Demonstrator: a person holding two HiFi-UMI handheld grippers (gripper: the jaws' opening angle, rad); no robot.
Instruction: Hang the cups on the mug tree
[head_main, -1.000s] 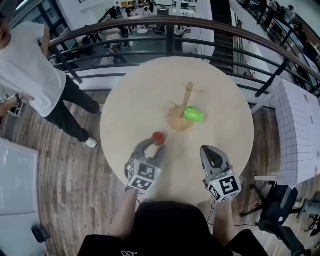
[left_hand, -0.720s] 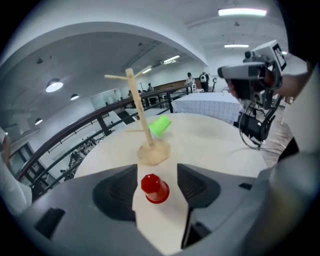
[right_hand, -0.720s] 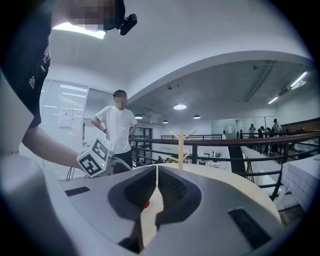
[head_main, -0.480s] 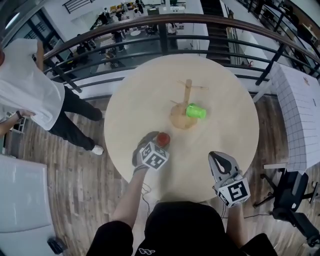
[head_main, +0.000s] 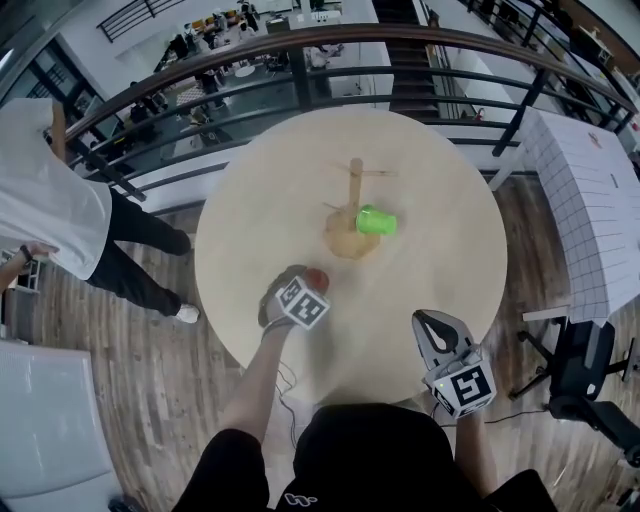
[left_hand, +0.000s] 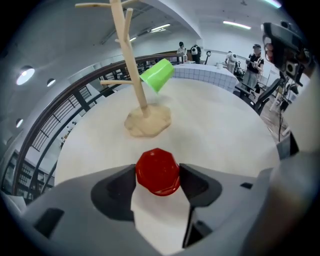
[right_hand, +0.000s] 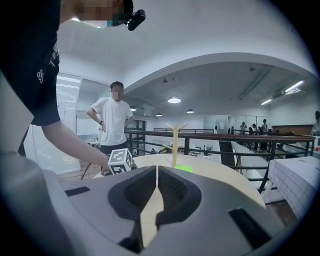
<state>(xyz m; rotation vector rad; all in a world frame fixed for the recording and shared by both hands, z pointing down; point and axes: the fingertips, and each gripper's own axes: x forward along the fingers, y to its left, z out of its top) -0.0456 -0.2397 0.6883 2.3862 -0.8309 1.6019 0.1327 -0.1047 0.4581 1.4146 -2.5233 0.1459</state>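
A red cup (head_main: 318, 276) stands upside down on the round table (head_main: 250, 200), near its front edge. My left gripper (head_main: 313, 279) points steeply down over it. Its jaws have just been opening, and the red cup (left_hand: 158, 171) sits between the pads, which stand close on either side without squeezing it. The wooden mug tree (head_main: 353, 192) rises at the table's middle, with a green cup (head_main: 376, 221) hung on a low right peg. My right gripper (head_main: 428, 322) hovers shut and empty over the front right rim, aimed at the tree (right_hand: 174, 142).
A black railing (head_main: 300, 75) curves behind the table, with a lower floor beyond it. A person in a white shirt (head_main: 45, 205) stands at the left. A white gridded tabletop (head_main: 590, 190) lies to the right.
My left gripper has dropped down onto the red cup and tipped steeply downward, jaws spread around it. The right gripper has drifted slightly. The green cup and tree stay put.
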